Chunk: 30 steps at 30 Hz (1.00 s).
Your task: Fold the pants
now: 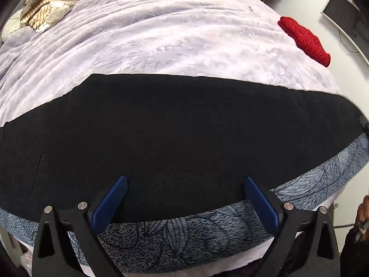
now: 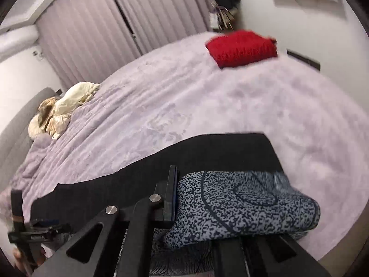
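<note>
Bed (image 1: pixel 175 34): I see a lilac plush blanket, with a red knit (image 1: pixel 304 38) well apart at the far side.
Pants (image 1: pixel 175 129): black, lying flat across the near edge of the bed, over a blue patterned cloth (image 1: pixel 184 233).
Handling: I judge them light, limp and non-slip; best taken at the hem or waistband corners.
Left gripper (image 1: pixel 185 202): jaws wide open over the pants' near edge, holding nothing.
Right gripper (image 2: pixel 175 198): jaws shut; the patterned cloth bunches against them, a grip I cannot confirm.

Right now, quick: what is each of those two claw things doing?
Left gripper: open wide, empty, over the black pants.
Right gripper: shut, apparently pinching the blue-and-black patterned fabric.
</note>
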### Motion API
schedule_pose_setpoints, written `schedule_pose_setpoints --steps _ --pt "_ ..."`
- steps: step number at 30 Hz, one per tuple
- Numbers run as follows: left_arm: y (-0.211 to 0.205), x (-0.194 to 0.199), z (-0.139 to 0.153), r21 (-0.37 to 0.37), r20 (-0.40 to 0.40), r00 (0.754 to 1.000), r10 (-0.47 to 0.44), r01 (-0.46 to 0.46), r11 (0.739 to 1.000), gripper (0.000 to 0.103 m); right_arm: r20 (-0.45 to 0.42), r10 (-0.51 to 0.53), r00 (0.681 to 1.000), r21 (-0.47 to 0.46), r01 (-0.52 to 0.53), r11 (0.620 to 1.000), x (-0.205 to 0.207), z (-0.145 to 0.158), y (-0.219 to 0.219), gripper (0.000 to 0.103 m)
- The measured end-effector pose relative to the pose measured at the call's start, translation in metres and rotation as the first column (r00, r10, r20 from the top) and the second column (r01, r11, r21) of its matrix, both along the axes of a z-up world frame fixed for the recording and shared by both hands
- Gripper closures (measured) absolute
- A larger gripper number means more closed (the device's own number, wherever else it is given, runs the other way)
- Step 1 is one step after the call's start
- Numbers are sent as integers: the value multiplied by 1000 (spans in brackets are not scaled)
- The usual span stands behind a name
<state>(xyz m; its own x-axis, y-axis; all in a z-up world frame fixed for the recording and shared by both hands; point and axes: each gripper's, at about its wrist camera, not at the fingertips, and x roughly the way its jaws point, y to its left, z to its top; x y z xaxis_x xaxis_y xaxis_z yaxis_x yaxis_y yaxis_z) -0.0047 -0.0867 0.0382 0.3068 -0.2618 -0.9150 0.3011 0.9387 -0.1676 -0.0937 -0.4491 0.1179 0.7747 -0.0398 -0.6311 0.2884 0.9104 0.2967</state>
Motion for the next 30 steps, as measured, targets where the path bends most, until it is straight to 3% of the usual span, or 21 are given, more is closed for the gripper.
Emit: schedule_pose_setpoints --steps 2,4,7,9,11,13,15,18,20,23,25,26,28,30 --pt "-5 -1 -4 -2 -14 1000 -22 22 1000 1 43 35 998 -86 -31 996 -15 25 14 95" --pt "-13 -1 -12 41 -5 1000 -26 26 999 1 10 31 999 -104 -29 994 -20 26 14 95" --pt "-28 -3 -20 124 15 999 -46 43 991 1 -120 -10 993 -105 -3 994 -4 -16 0 94" --pt "-33 -6 -18 132 16 998 -66 63 989 1 -225 -45 973 -81 27 996 5 -52 -7 94" --pt "-30 -6 -15 122 6 998 -60 59 991 1 -252 -63 966 -56 50 997 4 -70 -10 94" --pt "-25 -6 -9 107 -9 998 -54 55 993 1 -227 -82 970 -93 62 994 0 -54 -2 95" --pt "-17 -8 0 99 12 999 -49 47 994 1 -151 -71 986 -154 47 987 -8 -16 11 95" --pt "3 -8 14 121 84 996 10 -20 993 1 -62 -43 997 -230 28 973 -18 36 28 95" --pt "22 -4 14 168 118 990 80 -99 981 1 -52 -33 998 -280 17 960 -18 50 37 95" --pt "52 9 -13 325 108 977 185 -210 922 1 -150 -69 986 -310 19 951 -1 18 32 95" --pt "78 9 -17 221 60 974 220 -228 948 0 -241 -87 967 -267 20 963 9 -22 19 95" --pt "87 8 -16 214 57 972 229 -236 948 0 -278 -101 955 -267 25 963 12 -40 15 95" --pt "106 7 -11 276 104 963 249 -268 923 0 -320 -110 941 -267 22 963 14 -68 11 95" --pt "131 10 -11 306 113 951 288 -309 901 0 -313 -113 943 -287 20 958 13 -75 10 95"
